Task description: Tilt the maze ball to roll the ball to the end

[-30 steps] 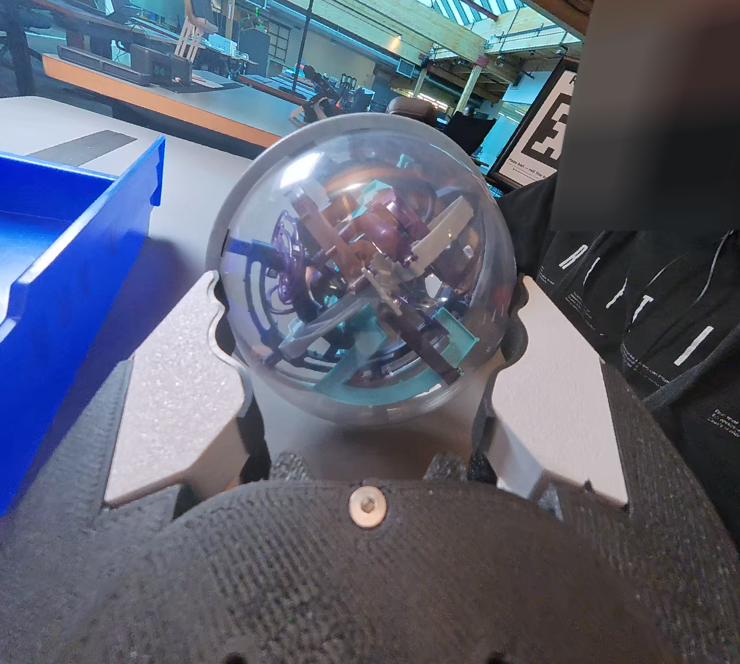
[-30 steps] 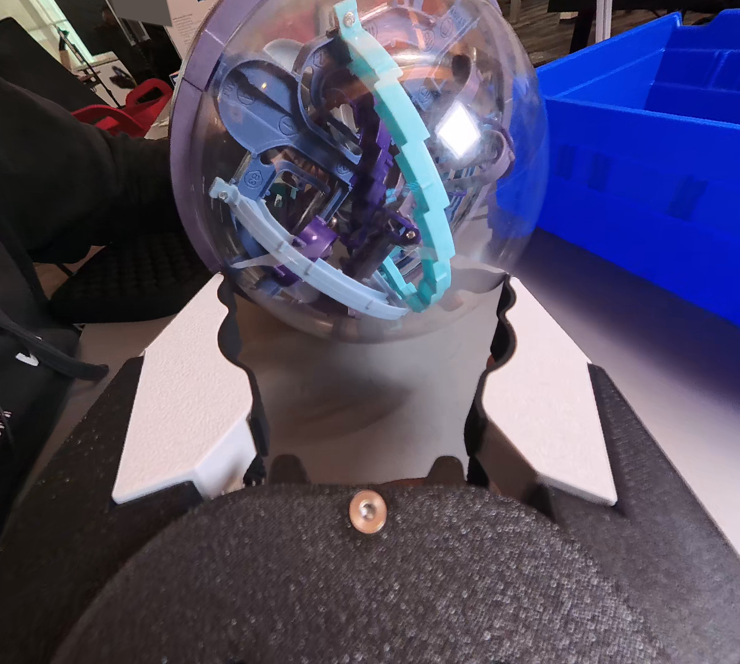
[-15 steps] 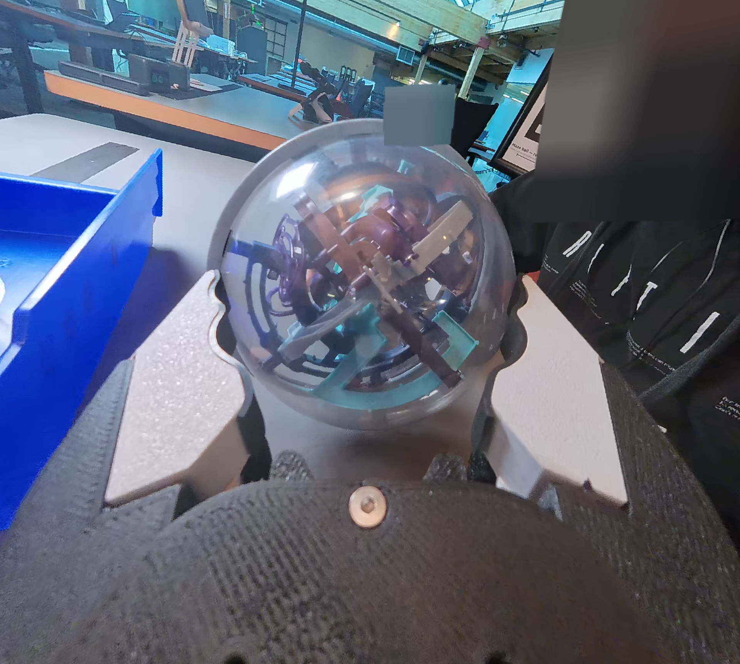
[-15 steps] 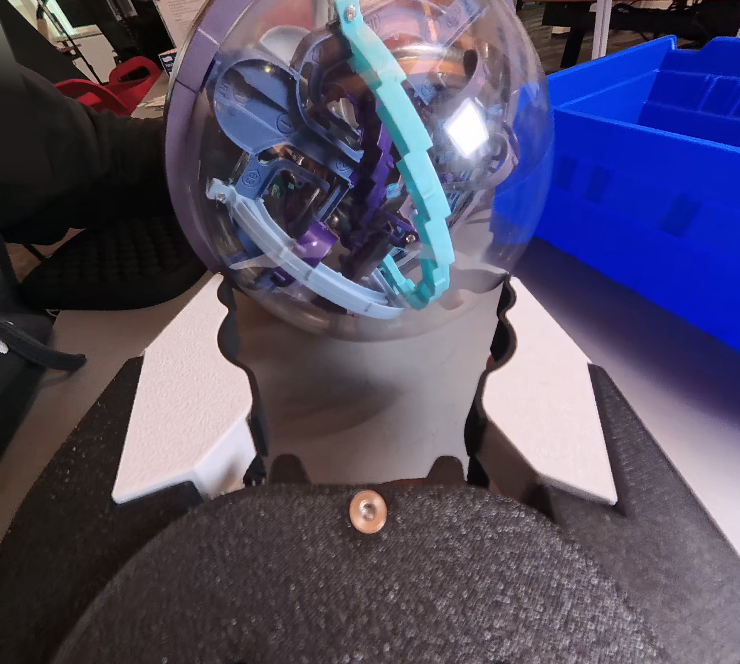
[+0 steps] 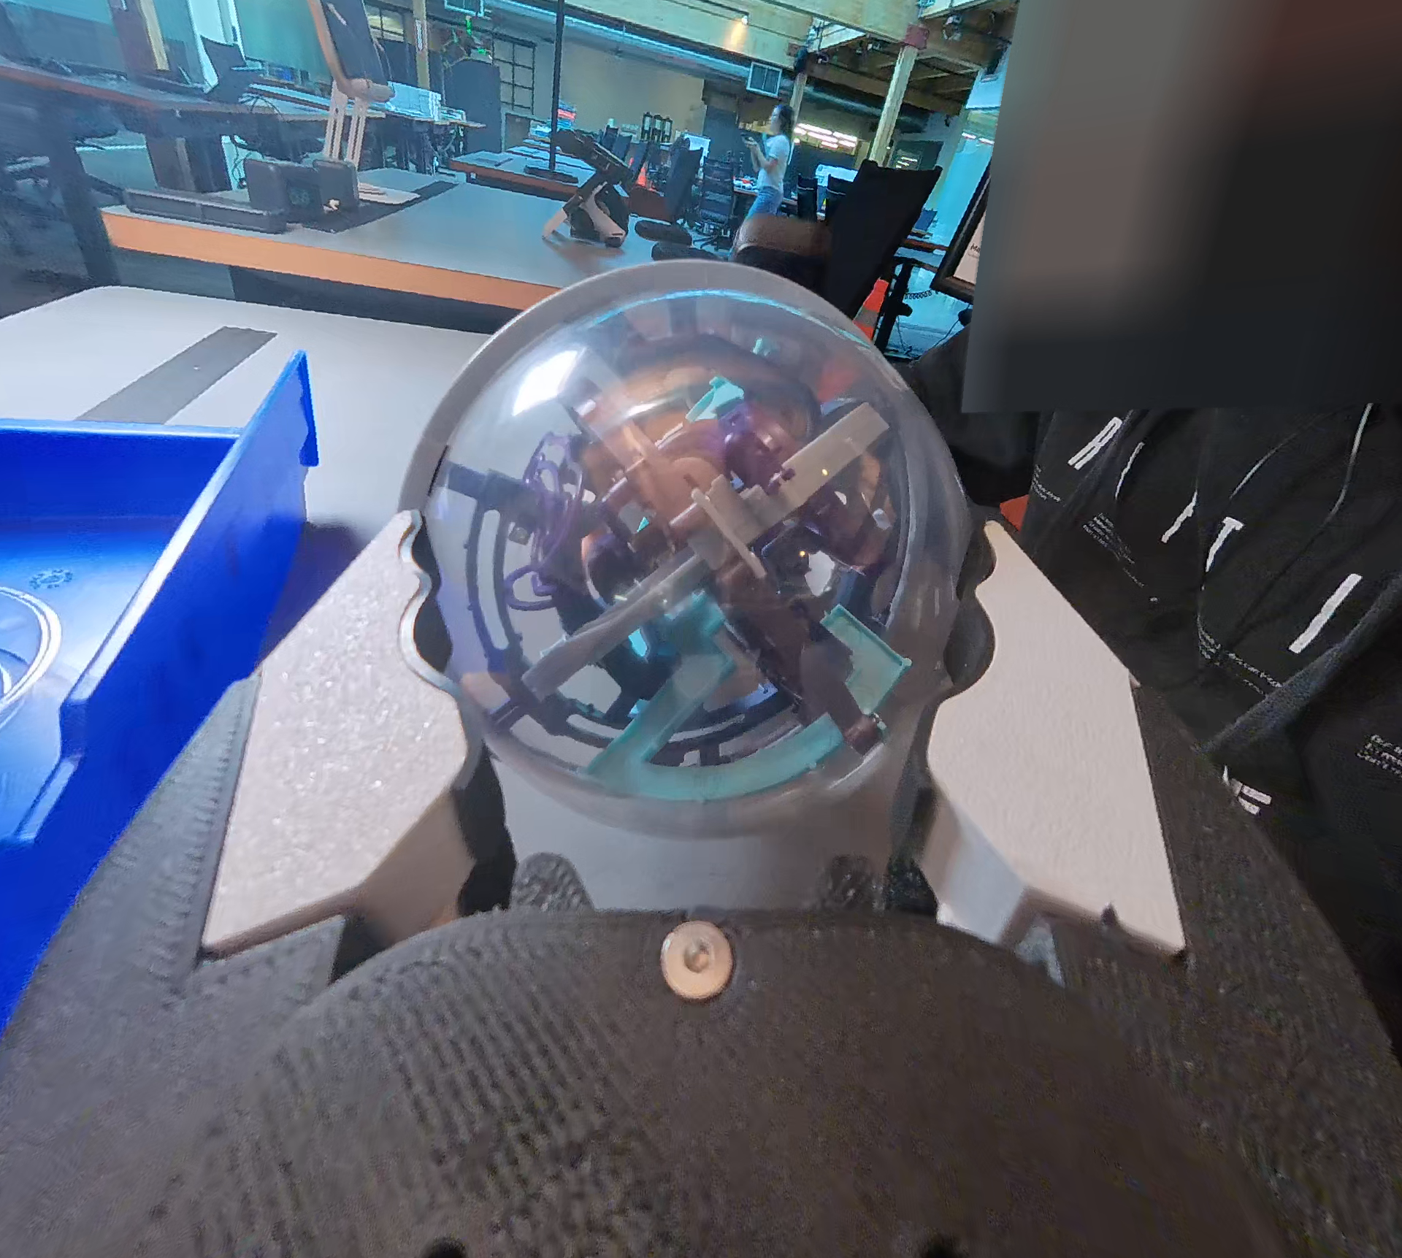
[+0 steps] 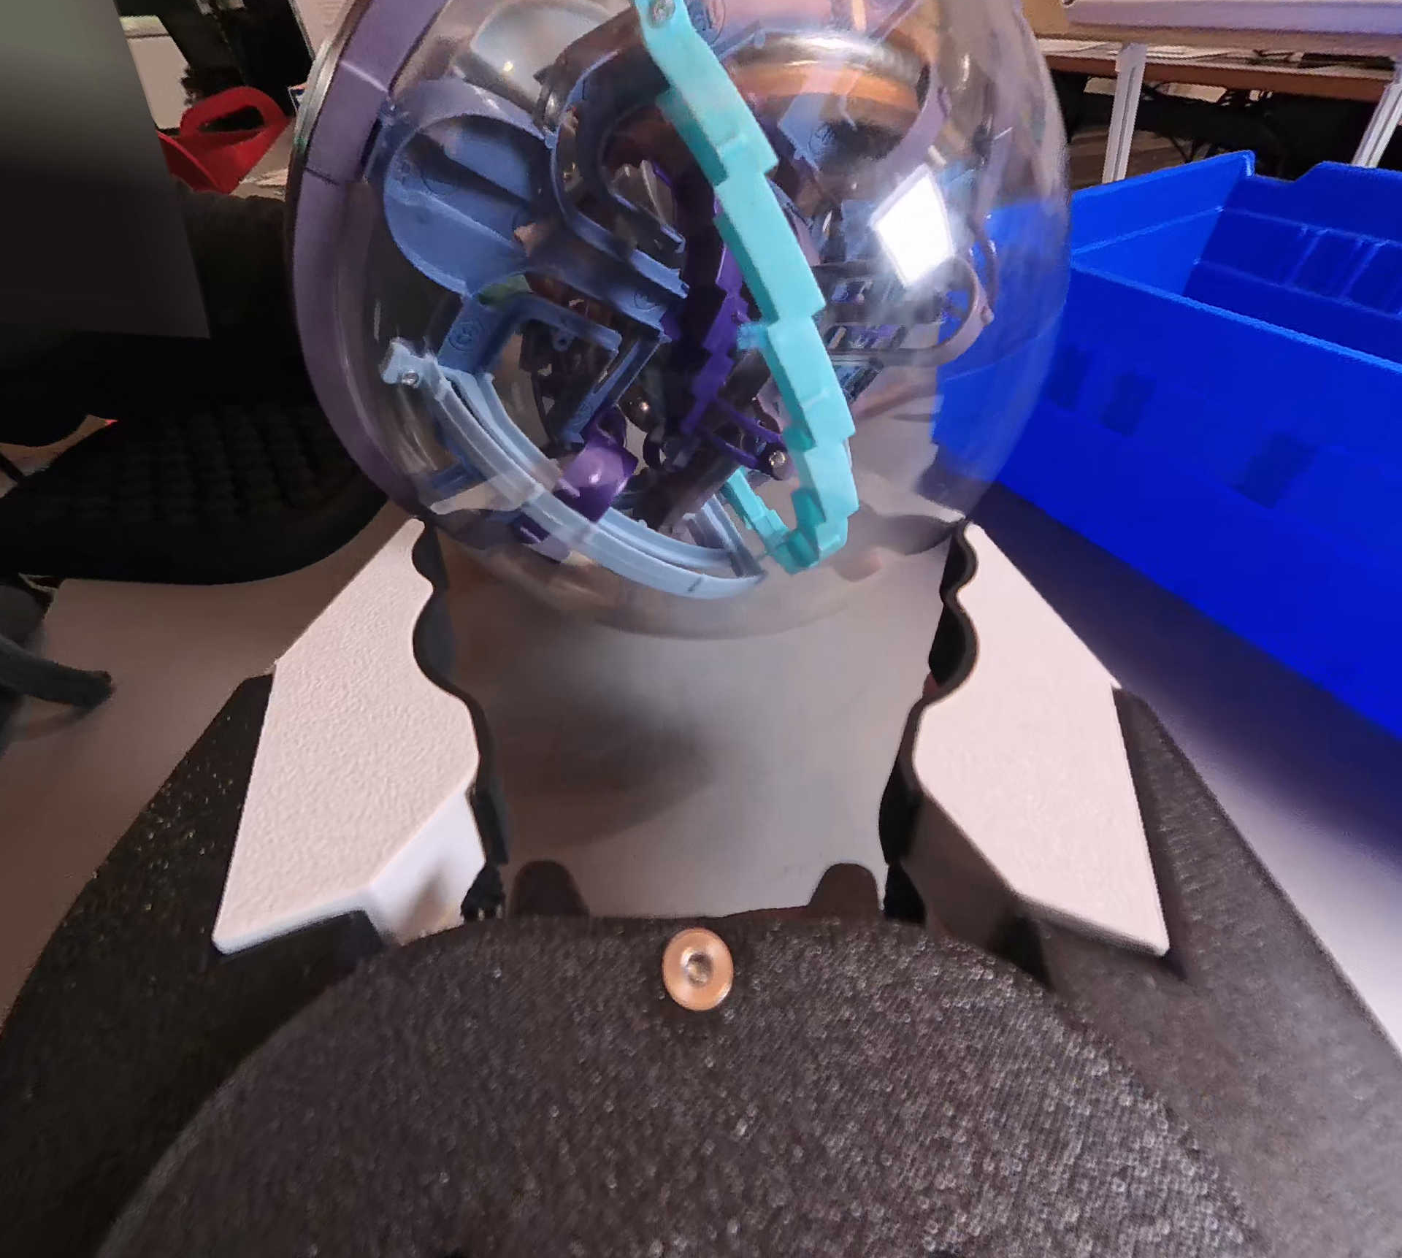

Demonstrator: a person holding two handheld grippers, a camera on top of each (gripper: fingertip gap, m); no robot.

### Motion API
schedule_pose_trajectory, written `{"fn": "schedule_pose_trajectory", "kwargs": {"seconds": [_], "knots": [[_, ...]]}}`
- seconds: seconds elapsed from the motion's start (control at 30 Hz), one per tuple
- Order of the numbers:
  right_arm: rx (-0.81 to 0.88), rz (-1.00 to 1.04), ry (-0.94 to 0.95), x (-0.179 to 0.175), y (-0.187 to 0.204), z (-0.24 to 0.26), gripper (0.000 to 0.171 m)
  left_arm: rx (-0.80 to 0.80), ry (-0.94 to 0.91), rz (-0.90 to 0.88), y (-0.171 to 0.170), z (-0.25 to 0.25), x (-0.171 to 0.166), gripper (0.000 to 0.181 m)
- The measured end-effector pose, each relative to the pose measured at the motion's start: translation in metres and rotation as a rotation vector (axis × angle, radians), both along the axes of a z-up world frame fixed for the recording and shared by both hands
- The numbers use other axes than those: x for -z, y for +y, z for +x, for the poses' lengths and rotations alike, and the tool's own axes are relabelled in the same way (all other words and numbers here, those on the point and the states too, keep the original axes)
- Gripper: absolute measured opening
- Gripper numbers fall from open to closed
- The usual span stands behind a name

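Observation:
The maze ball (image 5: 683, 554) is a clear sphere with teal, purple, blue and grey tracks inside and a grey seam ring. It is held above the table between both grippers from opposite sides. My left gripper (image 5: 694, 584) is shut on it, with its white fingers (image 5: 341, 690) against both flanks. In the right wrist view the maze ball (image 6: 675, 235) fills the upper middle. My right gripper (image 6: 690, 562) is shut on its lower part. I cannot make out the small rolling ball among the tracks.
A blue bin (image 5: 152, 539) stands close on the left of the left wrist view, and it is on the right of the right wrist view (image 6: 1214, 349). A person in black clothing (image 5: 1252, 577) is right behind the ball. The table (image 6: 152, 653) is pale grey.
Both grippers have kept hold of the ball while tilting it. The ball has grown larger in the right wrist view. The left wrist view now shows more of the hall behind.

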State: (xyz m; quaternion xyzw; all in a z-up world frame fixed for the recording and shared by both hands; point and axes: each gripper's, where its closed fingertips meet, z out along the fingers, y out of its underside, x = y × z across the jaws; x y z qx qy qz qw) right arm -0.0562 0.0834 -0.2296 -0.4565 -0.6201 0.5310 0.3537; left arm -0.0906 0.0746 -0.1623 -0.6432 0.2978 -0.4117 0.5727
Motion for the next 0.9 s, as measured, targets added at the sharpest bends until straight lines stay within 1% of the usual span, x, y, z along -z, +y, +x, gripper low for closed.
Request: {"fn": "schedule_pose_trajectory", "kwargs": {"seconds": [0.2,0.3,0.4,0.53,0.6,0.63,0.7,0.77,0.9], "knots": [[-0.002,0.034,0.024,-0.006,-0.004,0.0,0.127,0.002,0.013,0.032,-0.005,0.002,-0.01,0.132],[0.006,0.086,0.07,-0.018,-0.006,-0.001,0.126,0.012,0.034,0.082,-0.011,0.003,-0.024,0.131],[0.02,0.202,0.163,-0.048,-0.008,-0.001,0.126,0.024,0.089,0.191,-0.021,0.007,-0.055,0.131],[0.034,0.402,0.304,-0.11,-0.015,0.005,0.127,0.039,0.178,0.37,-0.041,0.021,-0.113,0.13],[0.037,0.471,0.35,-0.13,-0.022,0.011,0.127,0.046,0.207,0.435,-0.052,0.029,-0.131,0.129],[0.039,0.478,0.352,-0.128,-0.022,0.01,0.127,0.044,0.217,0.437,-0.053,0.03,-0.13,0.13],[0.041,0.437,0.278,-0.105,-0.017,0.005,0.127,0.026,0.192,0.363,-0.043,0.023,-0.11,0.129],[0.022,0.389,0.228,-0.089,-0.02,0.007,0.128,0.02,0.092,0.295,-0.042,0.018,-0.091,0.129],[-0.001,0.387,0.169,-0.076,-0.028,0.012,0.128,0.002,-0.031,0.258,-0.048,0.013,-0.072,0.127]]}}
